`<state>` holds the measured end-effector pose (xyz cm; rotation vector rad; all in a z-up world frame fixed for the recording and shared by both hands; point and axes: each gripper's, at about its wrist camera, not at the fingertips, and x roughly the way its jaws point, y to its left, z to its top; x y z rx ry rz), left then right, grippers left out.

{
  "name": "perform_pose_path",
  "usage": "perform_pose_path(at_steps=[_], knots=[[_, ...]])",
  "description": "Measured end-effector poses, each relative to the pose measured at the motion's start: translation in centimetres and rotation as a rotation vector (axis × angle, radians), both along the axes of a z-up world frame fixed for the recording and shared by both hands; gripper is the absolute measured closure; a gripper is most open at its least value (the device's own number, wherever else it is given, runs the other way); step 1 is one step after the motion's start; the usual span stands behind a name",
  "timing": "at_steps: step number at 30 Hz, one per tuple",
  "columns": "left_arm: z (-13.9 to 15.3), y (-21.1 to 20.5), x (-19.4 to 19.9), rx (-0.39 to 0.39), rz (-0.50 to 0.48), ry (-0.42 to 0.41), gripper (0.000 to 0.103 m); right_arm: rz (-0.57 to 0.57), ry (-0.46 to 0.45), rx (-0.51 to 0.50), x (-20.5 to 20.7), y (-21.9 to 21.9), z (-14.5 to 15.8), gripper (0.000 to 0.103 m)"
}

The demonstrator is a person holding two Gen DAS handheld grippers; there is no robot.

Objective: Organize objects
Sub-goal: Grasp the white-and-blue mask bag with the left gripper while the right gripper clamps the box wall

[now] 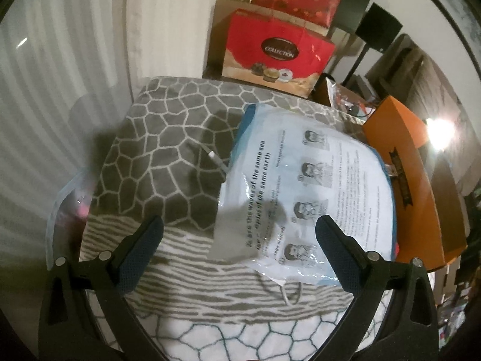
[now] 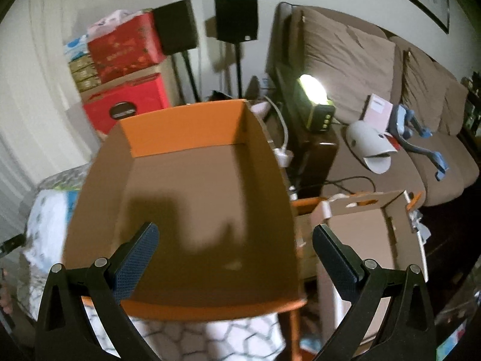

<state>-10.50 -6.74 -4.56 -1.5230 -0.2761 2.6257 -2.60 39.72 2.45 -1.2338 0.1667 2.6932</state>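
Note:
A clear plastic pack of face masks [image 1: 303, 192] with printed instructions lies on the grey patterned cloth [image 1: 168, 138]. My left gripper [image 1: 239, 234] hovers open just above its near end, with nothing between the fingers. A small white stick-like item [image 1: 215, 158] lies on the cloth left of the pack. An orange box [image 1: 402, 162] sits along the pack's right side. In the right wrist view that orange box [image 2: 186, 198] is open and bare inside. My right gripper [image 2: 234, 240] is open above its near rim. The mask pack [image 2: 45, 210] shows at the box's left.
Red gift boxes [image 1: 276, 51] are stacked behind the table against the wall. A second open cardboard box [image 2: 369, 234] stands right of the orange one. A brown sofa [image 2: 390, 96] with a lit lamp [image 2: 314, 90], speakers on stands [image 2: 236, 19] and loose items fills the right.

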Motion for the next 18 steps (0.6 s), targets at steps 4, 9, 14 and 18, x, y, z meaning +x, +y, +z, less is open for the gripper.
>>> perform_pose_path(at_steps=[4, 9, 14, 18], knots=[[-0.2, -0.3, -0.5, -0.001, -0.005, -0.015, 0.002, -0.004, -0.048, 0.014, -1.4, 1.9, -0.9, 0.001], [-0.7, -0.6, -1.0, -0.014, -0.010, -0.037, 0.006, 0.014, -0.110, 0.012, -2.2, 3.3, -2.2, 0.010], [-1.3, -0.8, -1.6, -0.006, -0.023, -0.058, 0.009, 0.019, -0.163, -0.005, -2.7, 4.4, -3.8, 0.034], [-1.6, -0.8, -2.0, 0.031, -0.042, -0.077, 0.014, 0.037, -0.197, -0.035, -3.0, 4.9, -5.0, 0.059]])
